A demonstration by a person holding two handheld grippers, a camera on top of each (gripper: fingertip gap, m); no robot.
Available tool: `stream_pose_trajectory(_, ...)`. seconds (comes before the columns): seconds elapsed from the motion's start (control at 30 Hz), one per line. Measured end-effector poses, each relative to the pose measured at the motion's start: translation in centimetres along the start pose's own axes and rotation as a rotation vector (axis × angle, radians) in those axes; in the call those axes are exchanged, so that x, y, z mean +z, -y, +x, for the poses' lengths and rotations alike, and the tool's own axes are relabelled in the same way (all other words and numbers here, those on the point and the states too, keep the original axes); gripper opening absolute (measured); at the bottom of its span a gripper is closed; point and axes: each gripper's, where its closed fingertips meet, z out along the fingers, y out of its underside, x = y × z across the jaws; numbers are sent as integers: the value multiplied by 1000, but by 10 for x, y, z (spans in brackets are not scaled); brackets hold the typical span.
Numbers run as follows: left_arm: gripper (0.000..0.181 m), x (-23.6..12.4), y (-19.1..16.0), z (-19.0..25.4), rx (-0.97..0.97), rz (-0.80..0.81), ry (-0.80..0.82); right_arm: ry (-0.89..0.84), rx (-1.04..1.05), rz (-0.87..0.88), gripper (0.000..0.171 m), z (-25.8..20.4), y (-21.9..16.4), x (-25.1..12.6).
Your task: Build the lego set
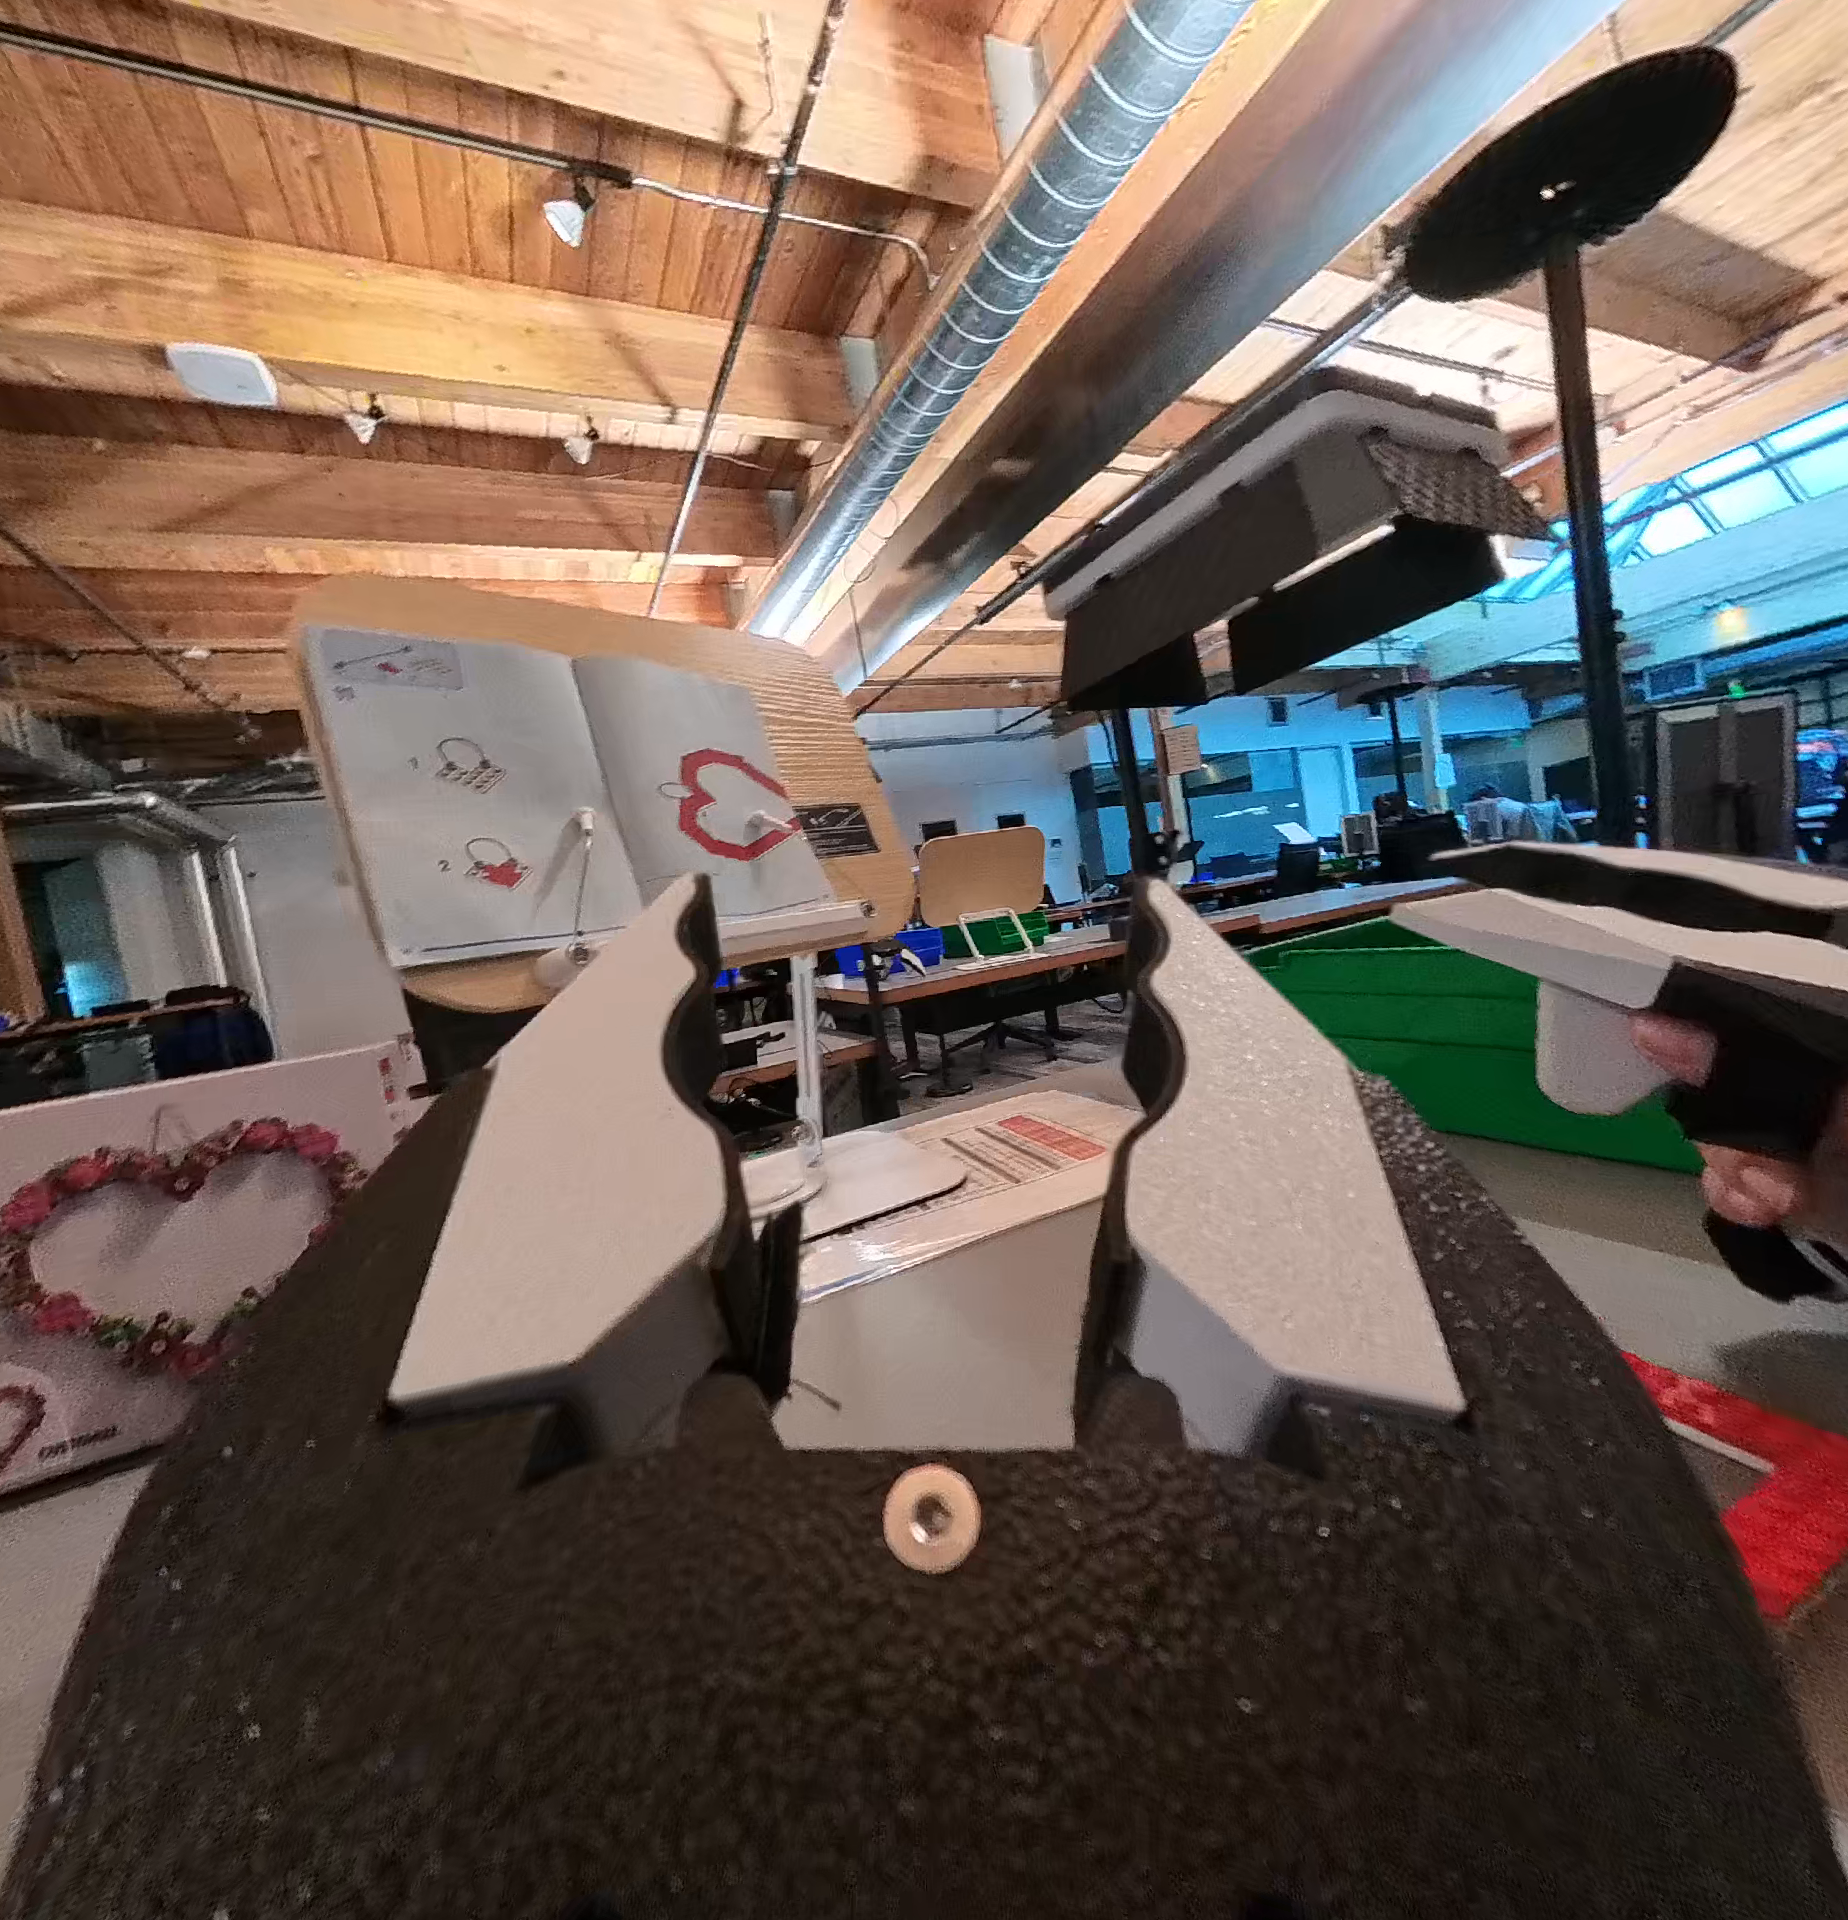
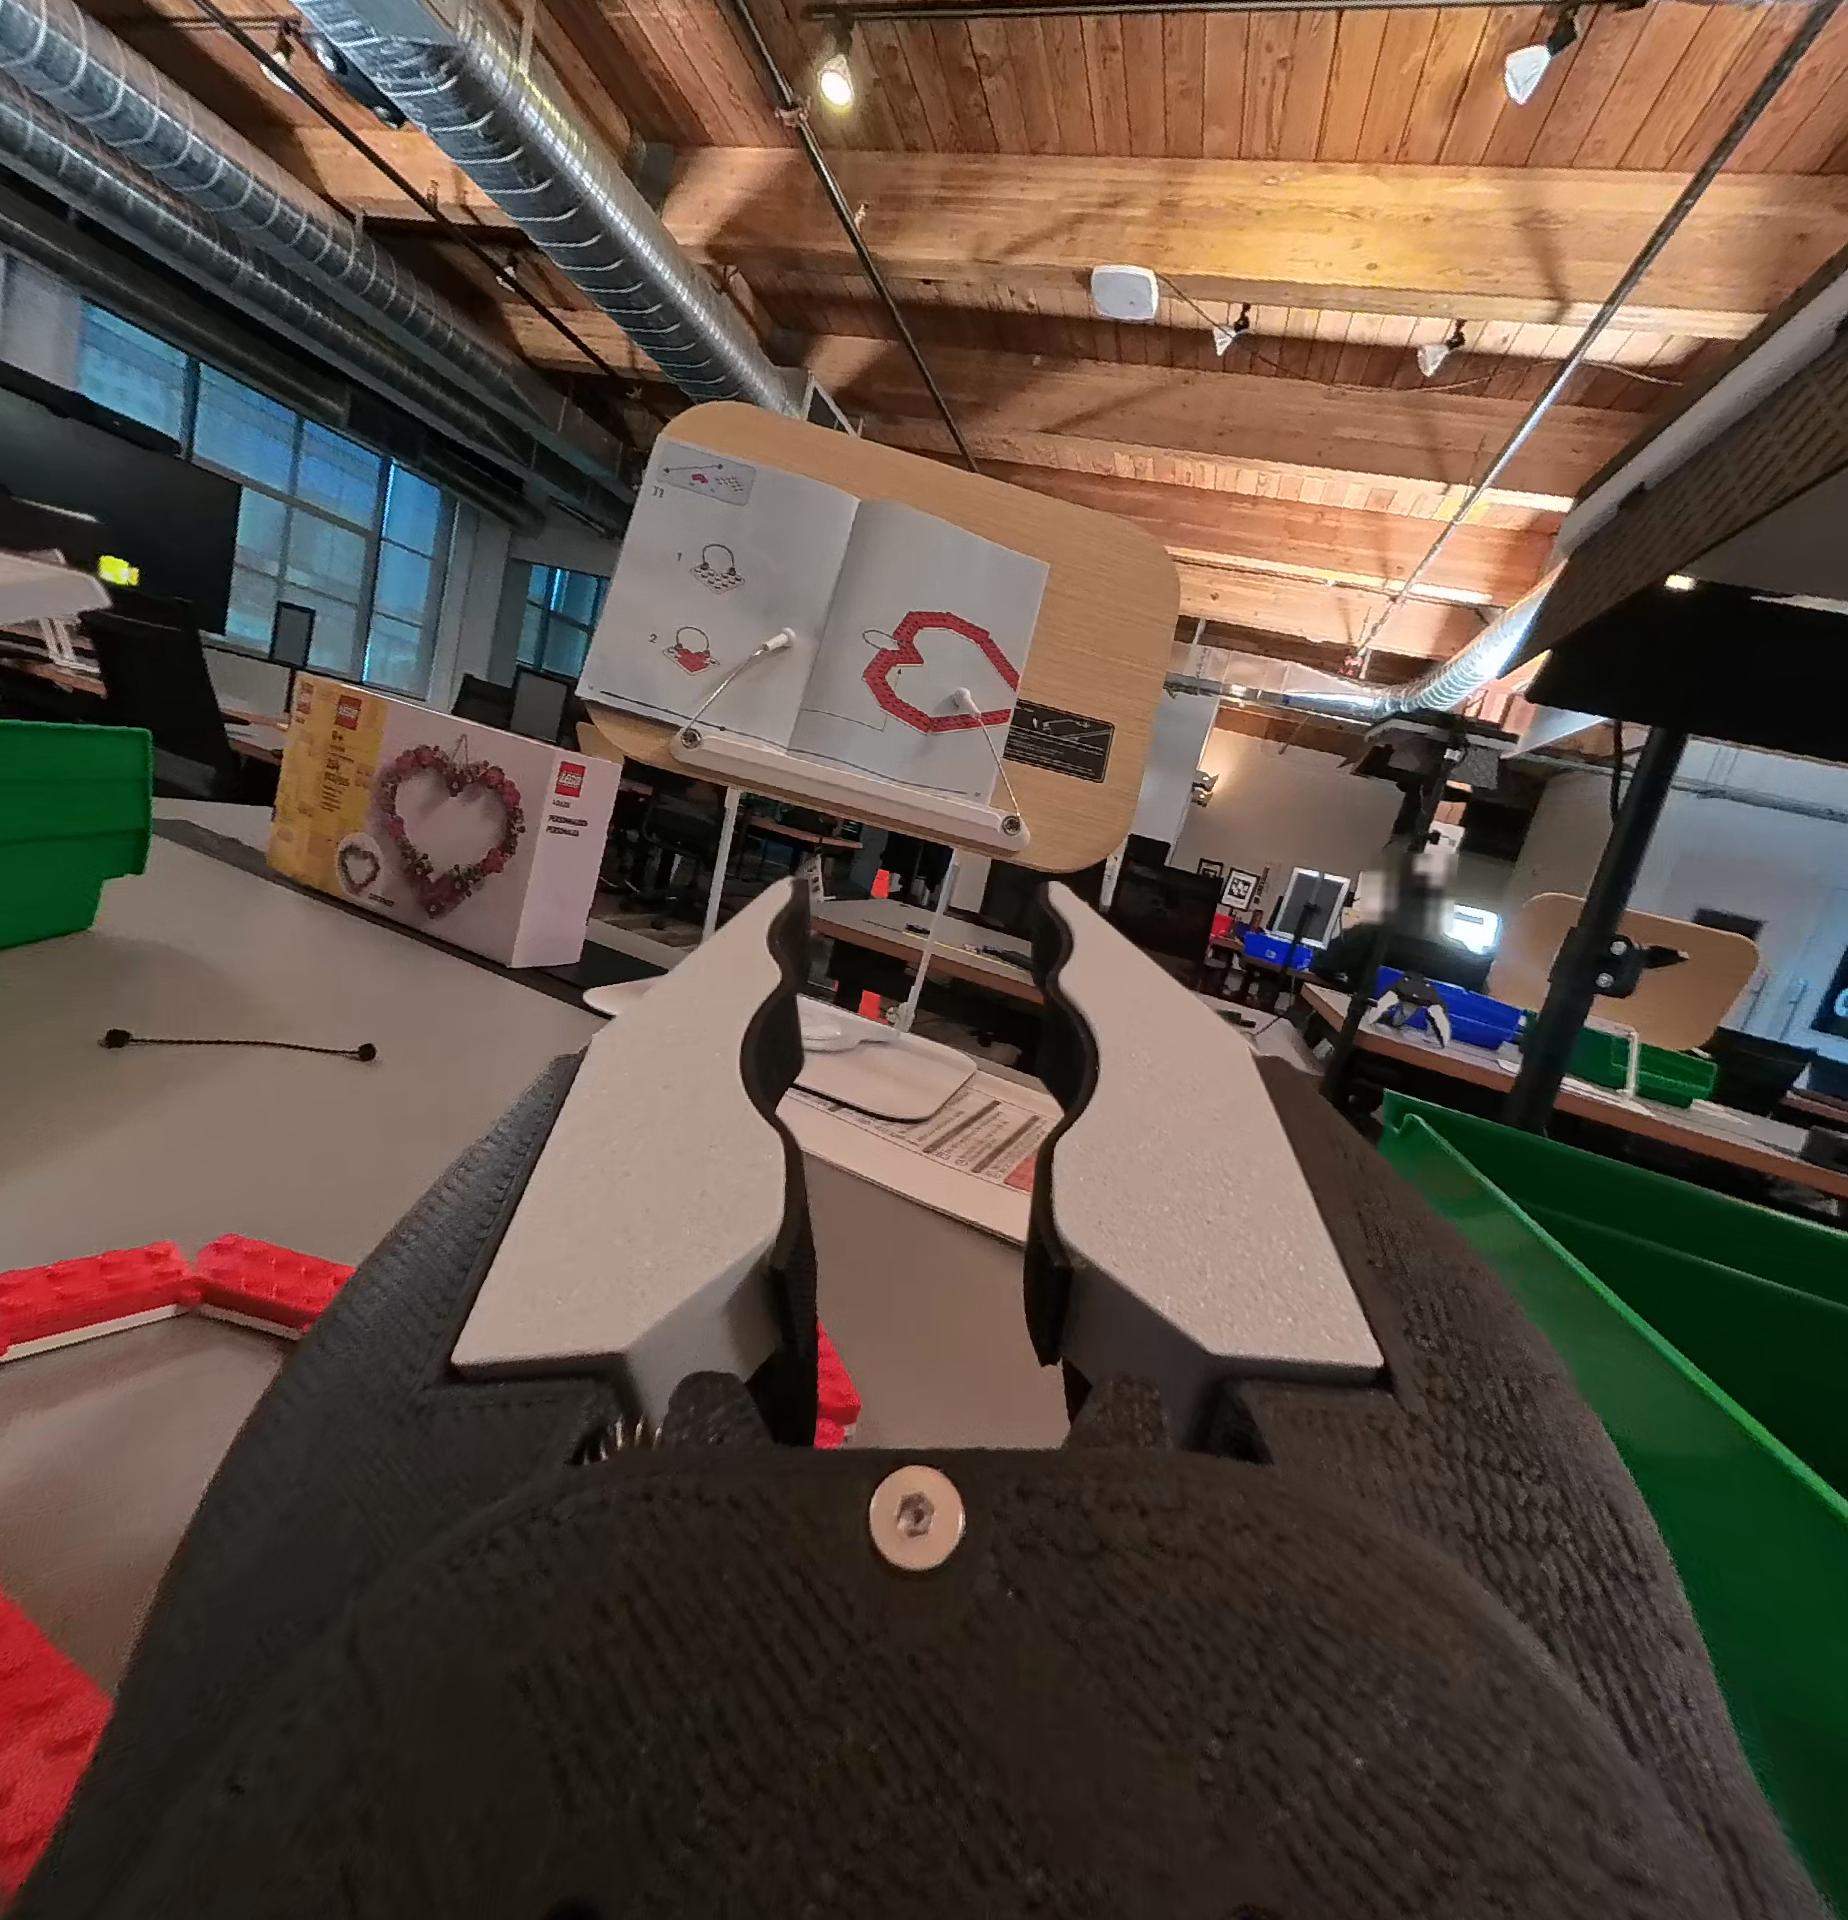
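My left gripper (image 1: pixel 925 914) is open and empty, raised above the grey table (image 1: pixel 1585 1278) and pointing at the instruction booklet (image 1: pixel 587 800) on its wooden stand. My right gripper (image 2: pixel 920 904) is open and empty and also faces the booklet (image 2: pixel 837 623). It also shows at the right edge of the left wrist view (image 1: pixel 1678 977), held by a hand. A red lego heart frame (image 2: pixel 161 1288) lies on the table below and left of my right gripper. A red part of it shows in the left wrist view (image 1: pixel 1793 1496). A black string (image 2: pixel 239 1044) lies on the table.
The lego box (image 2: pixel 442 821) stands at the back left and also shows in the left wrist view (image 1: pixel 151 1247). Green bins sit at the left (image 2: pixel 47 821) and right (image 2: pixel 1678 1351). A printed sheet (image 2: pixel 961 1143) lies by the stand's base. A black overhead rig (image 1: pixel 1294 540) hangs above.
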Motion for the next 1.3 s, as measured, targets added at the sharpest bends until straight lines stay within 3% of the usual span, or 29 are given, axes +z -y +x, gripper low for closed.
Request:
stream_pose_trajectory(0.23,75,-1,0,22,54,-3,-79,1,-4,2,41,0,1,-1)
stream_pose_trajectory(1.3,75,1,-8,-8,-30,-31,23,-4,-34,-9,40,1,-3,2)
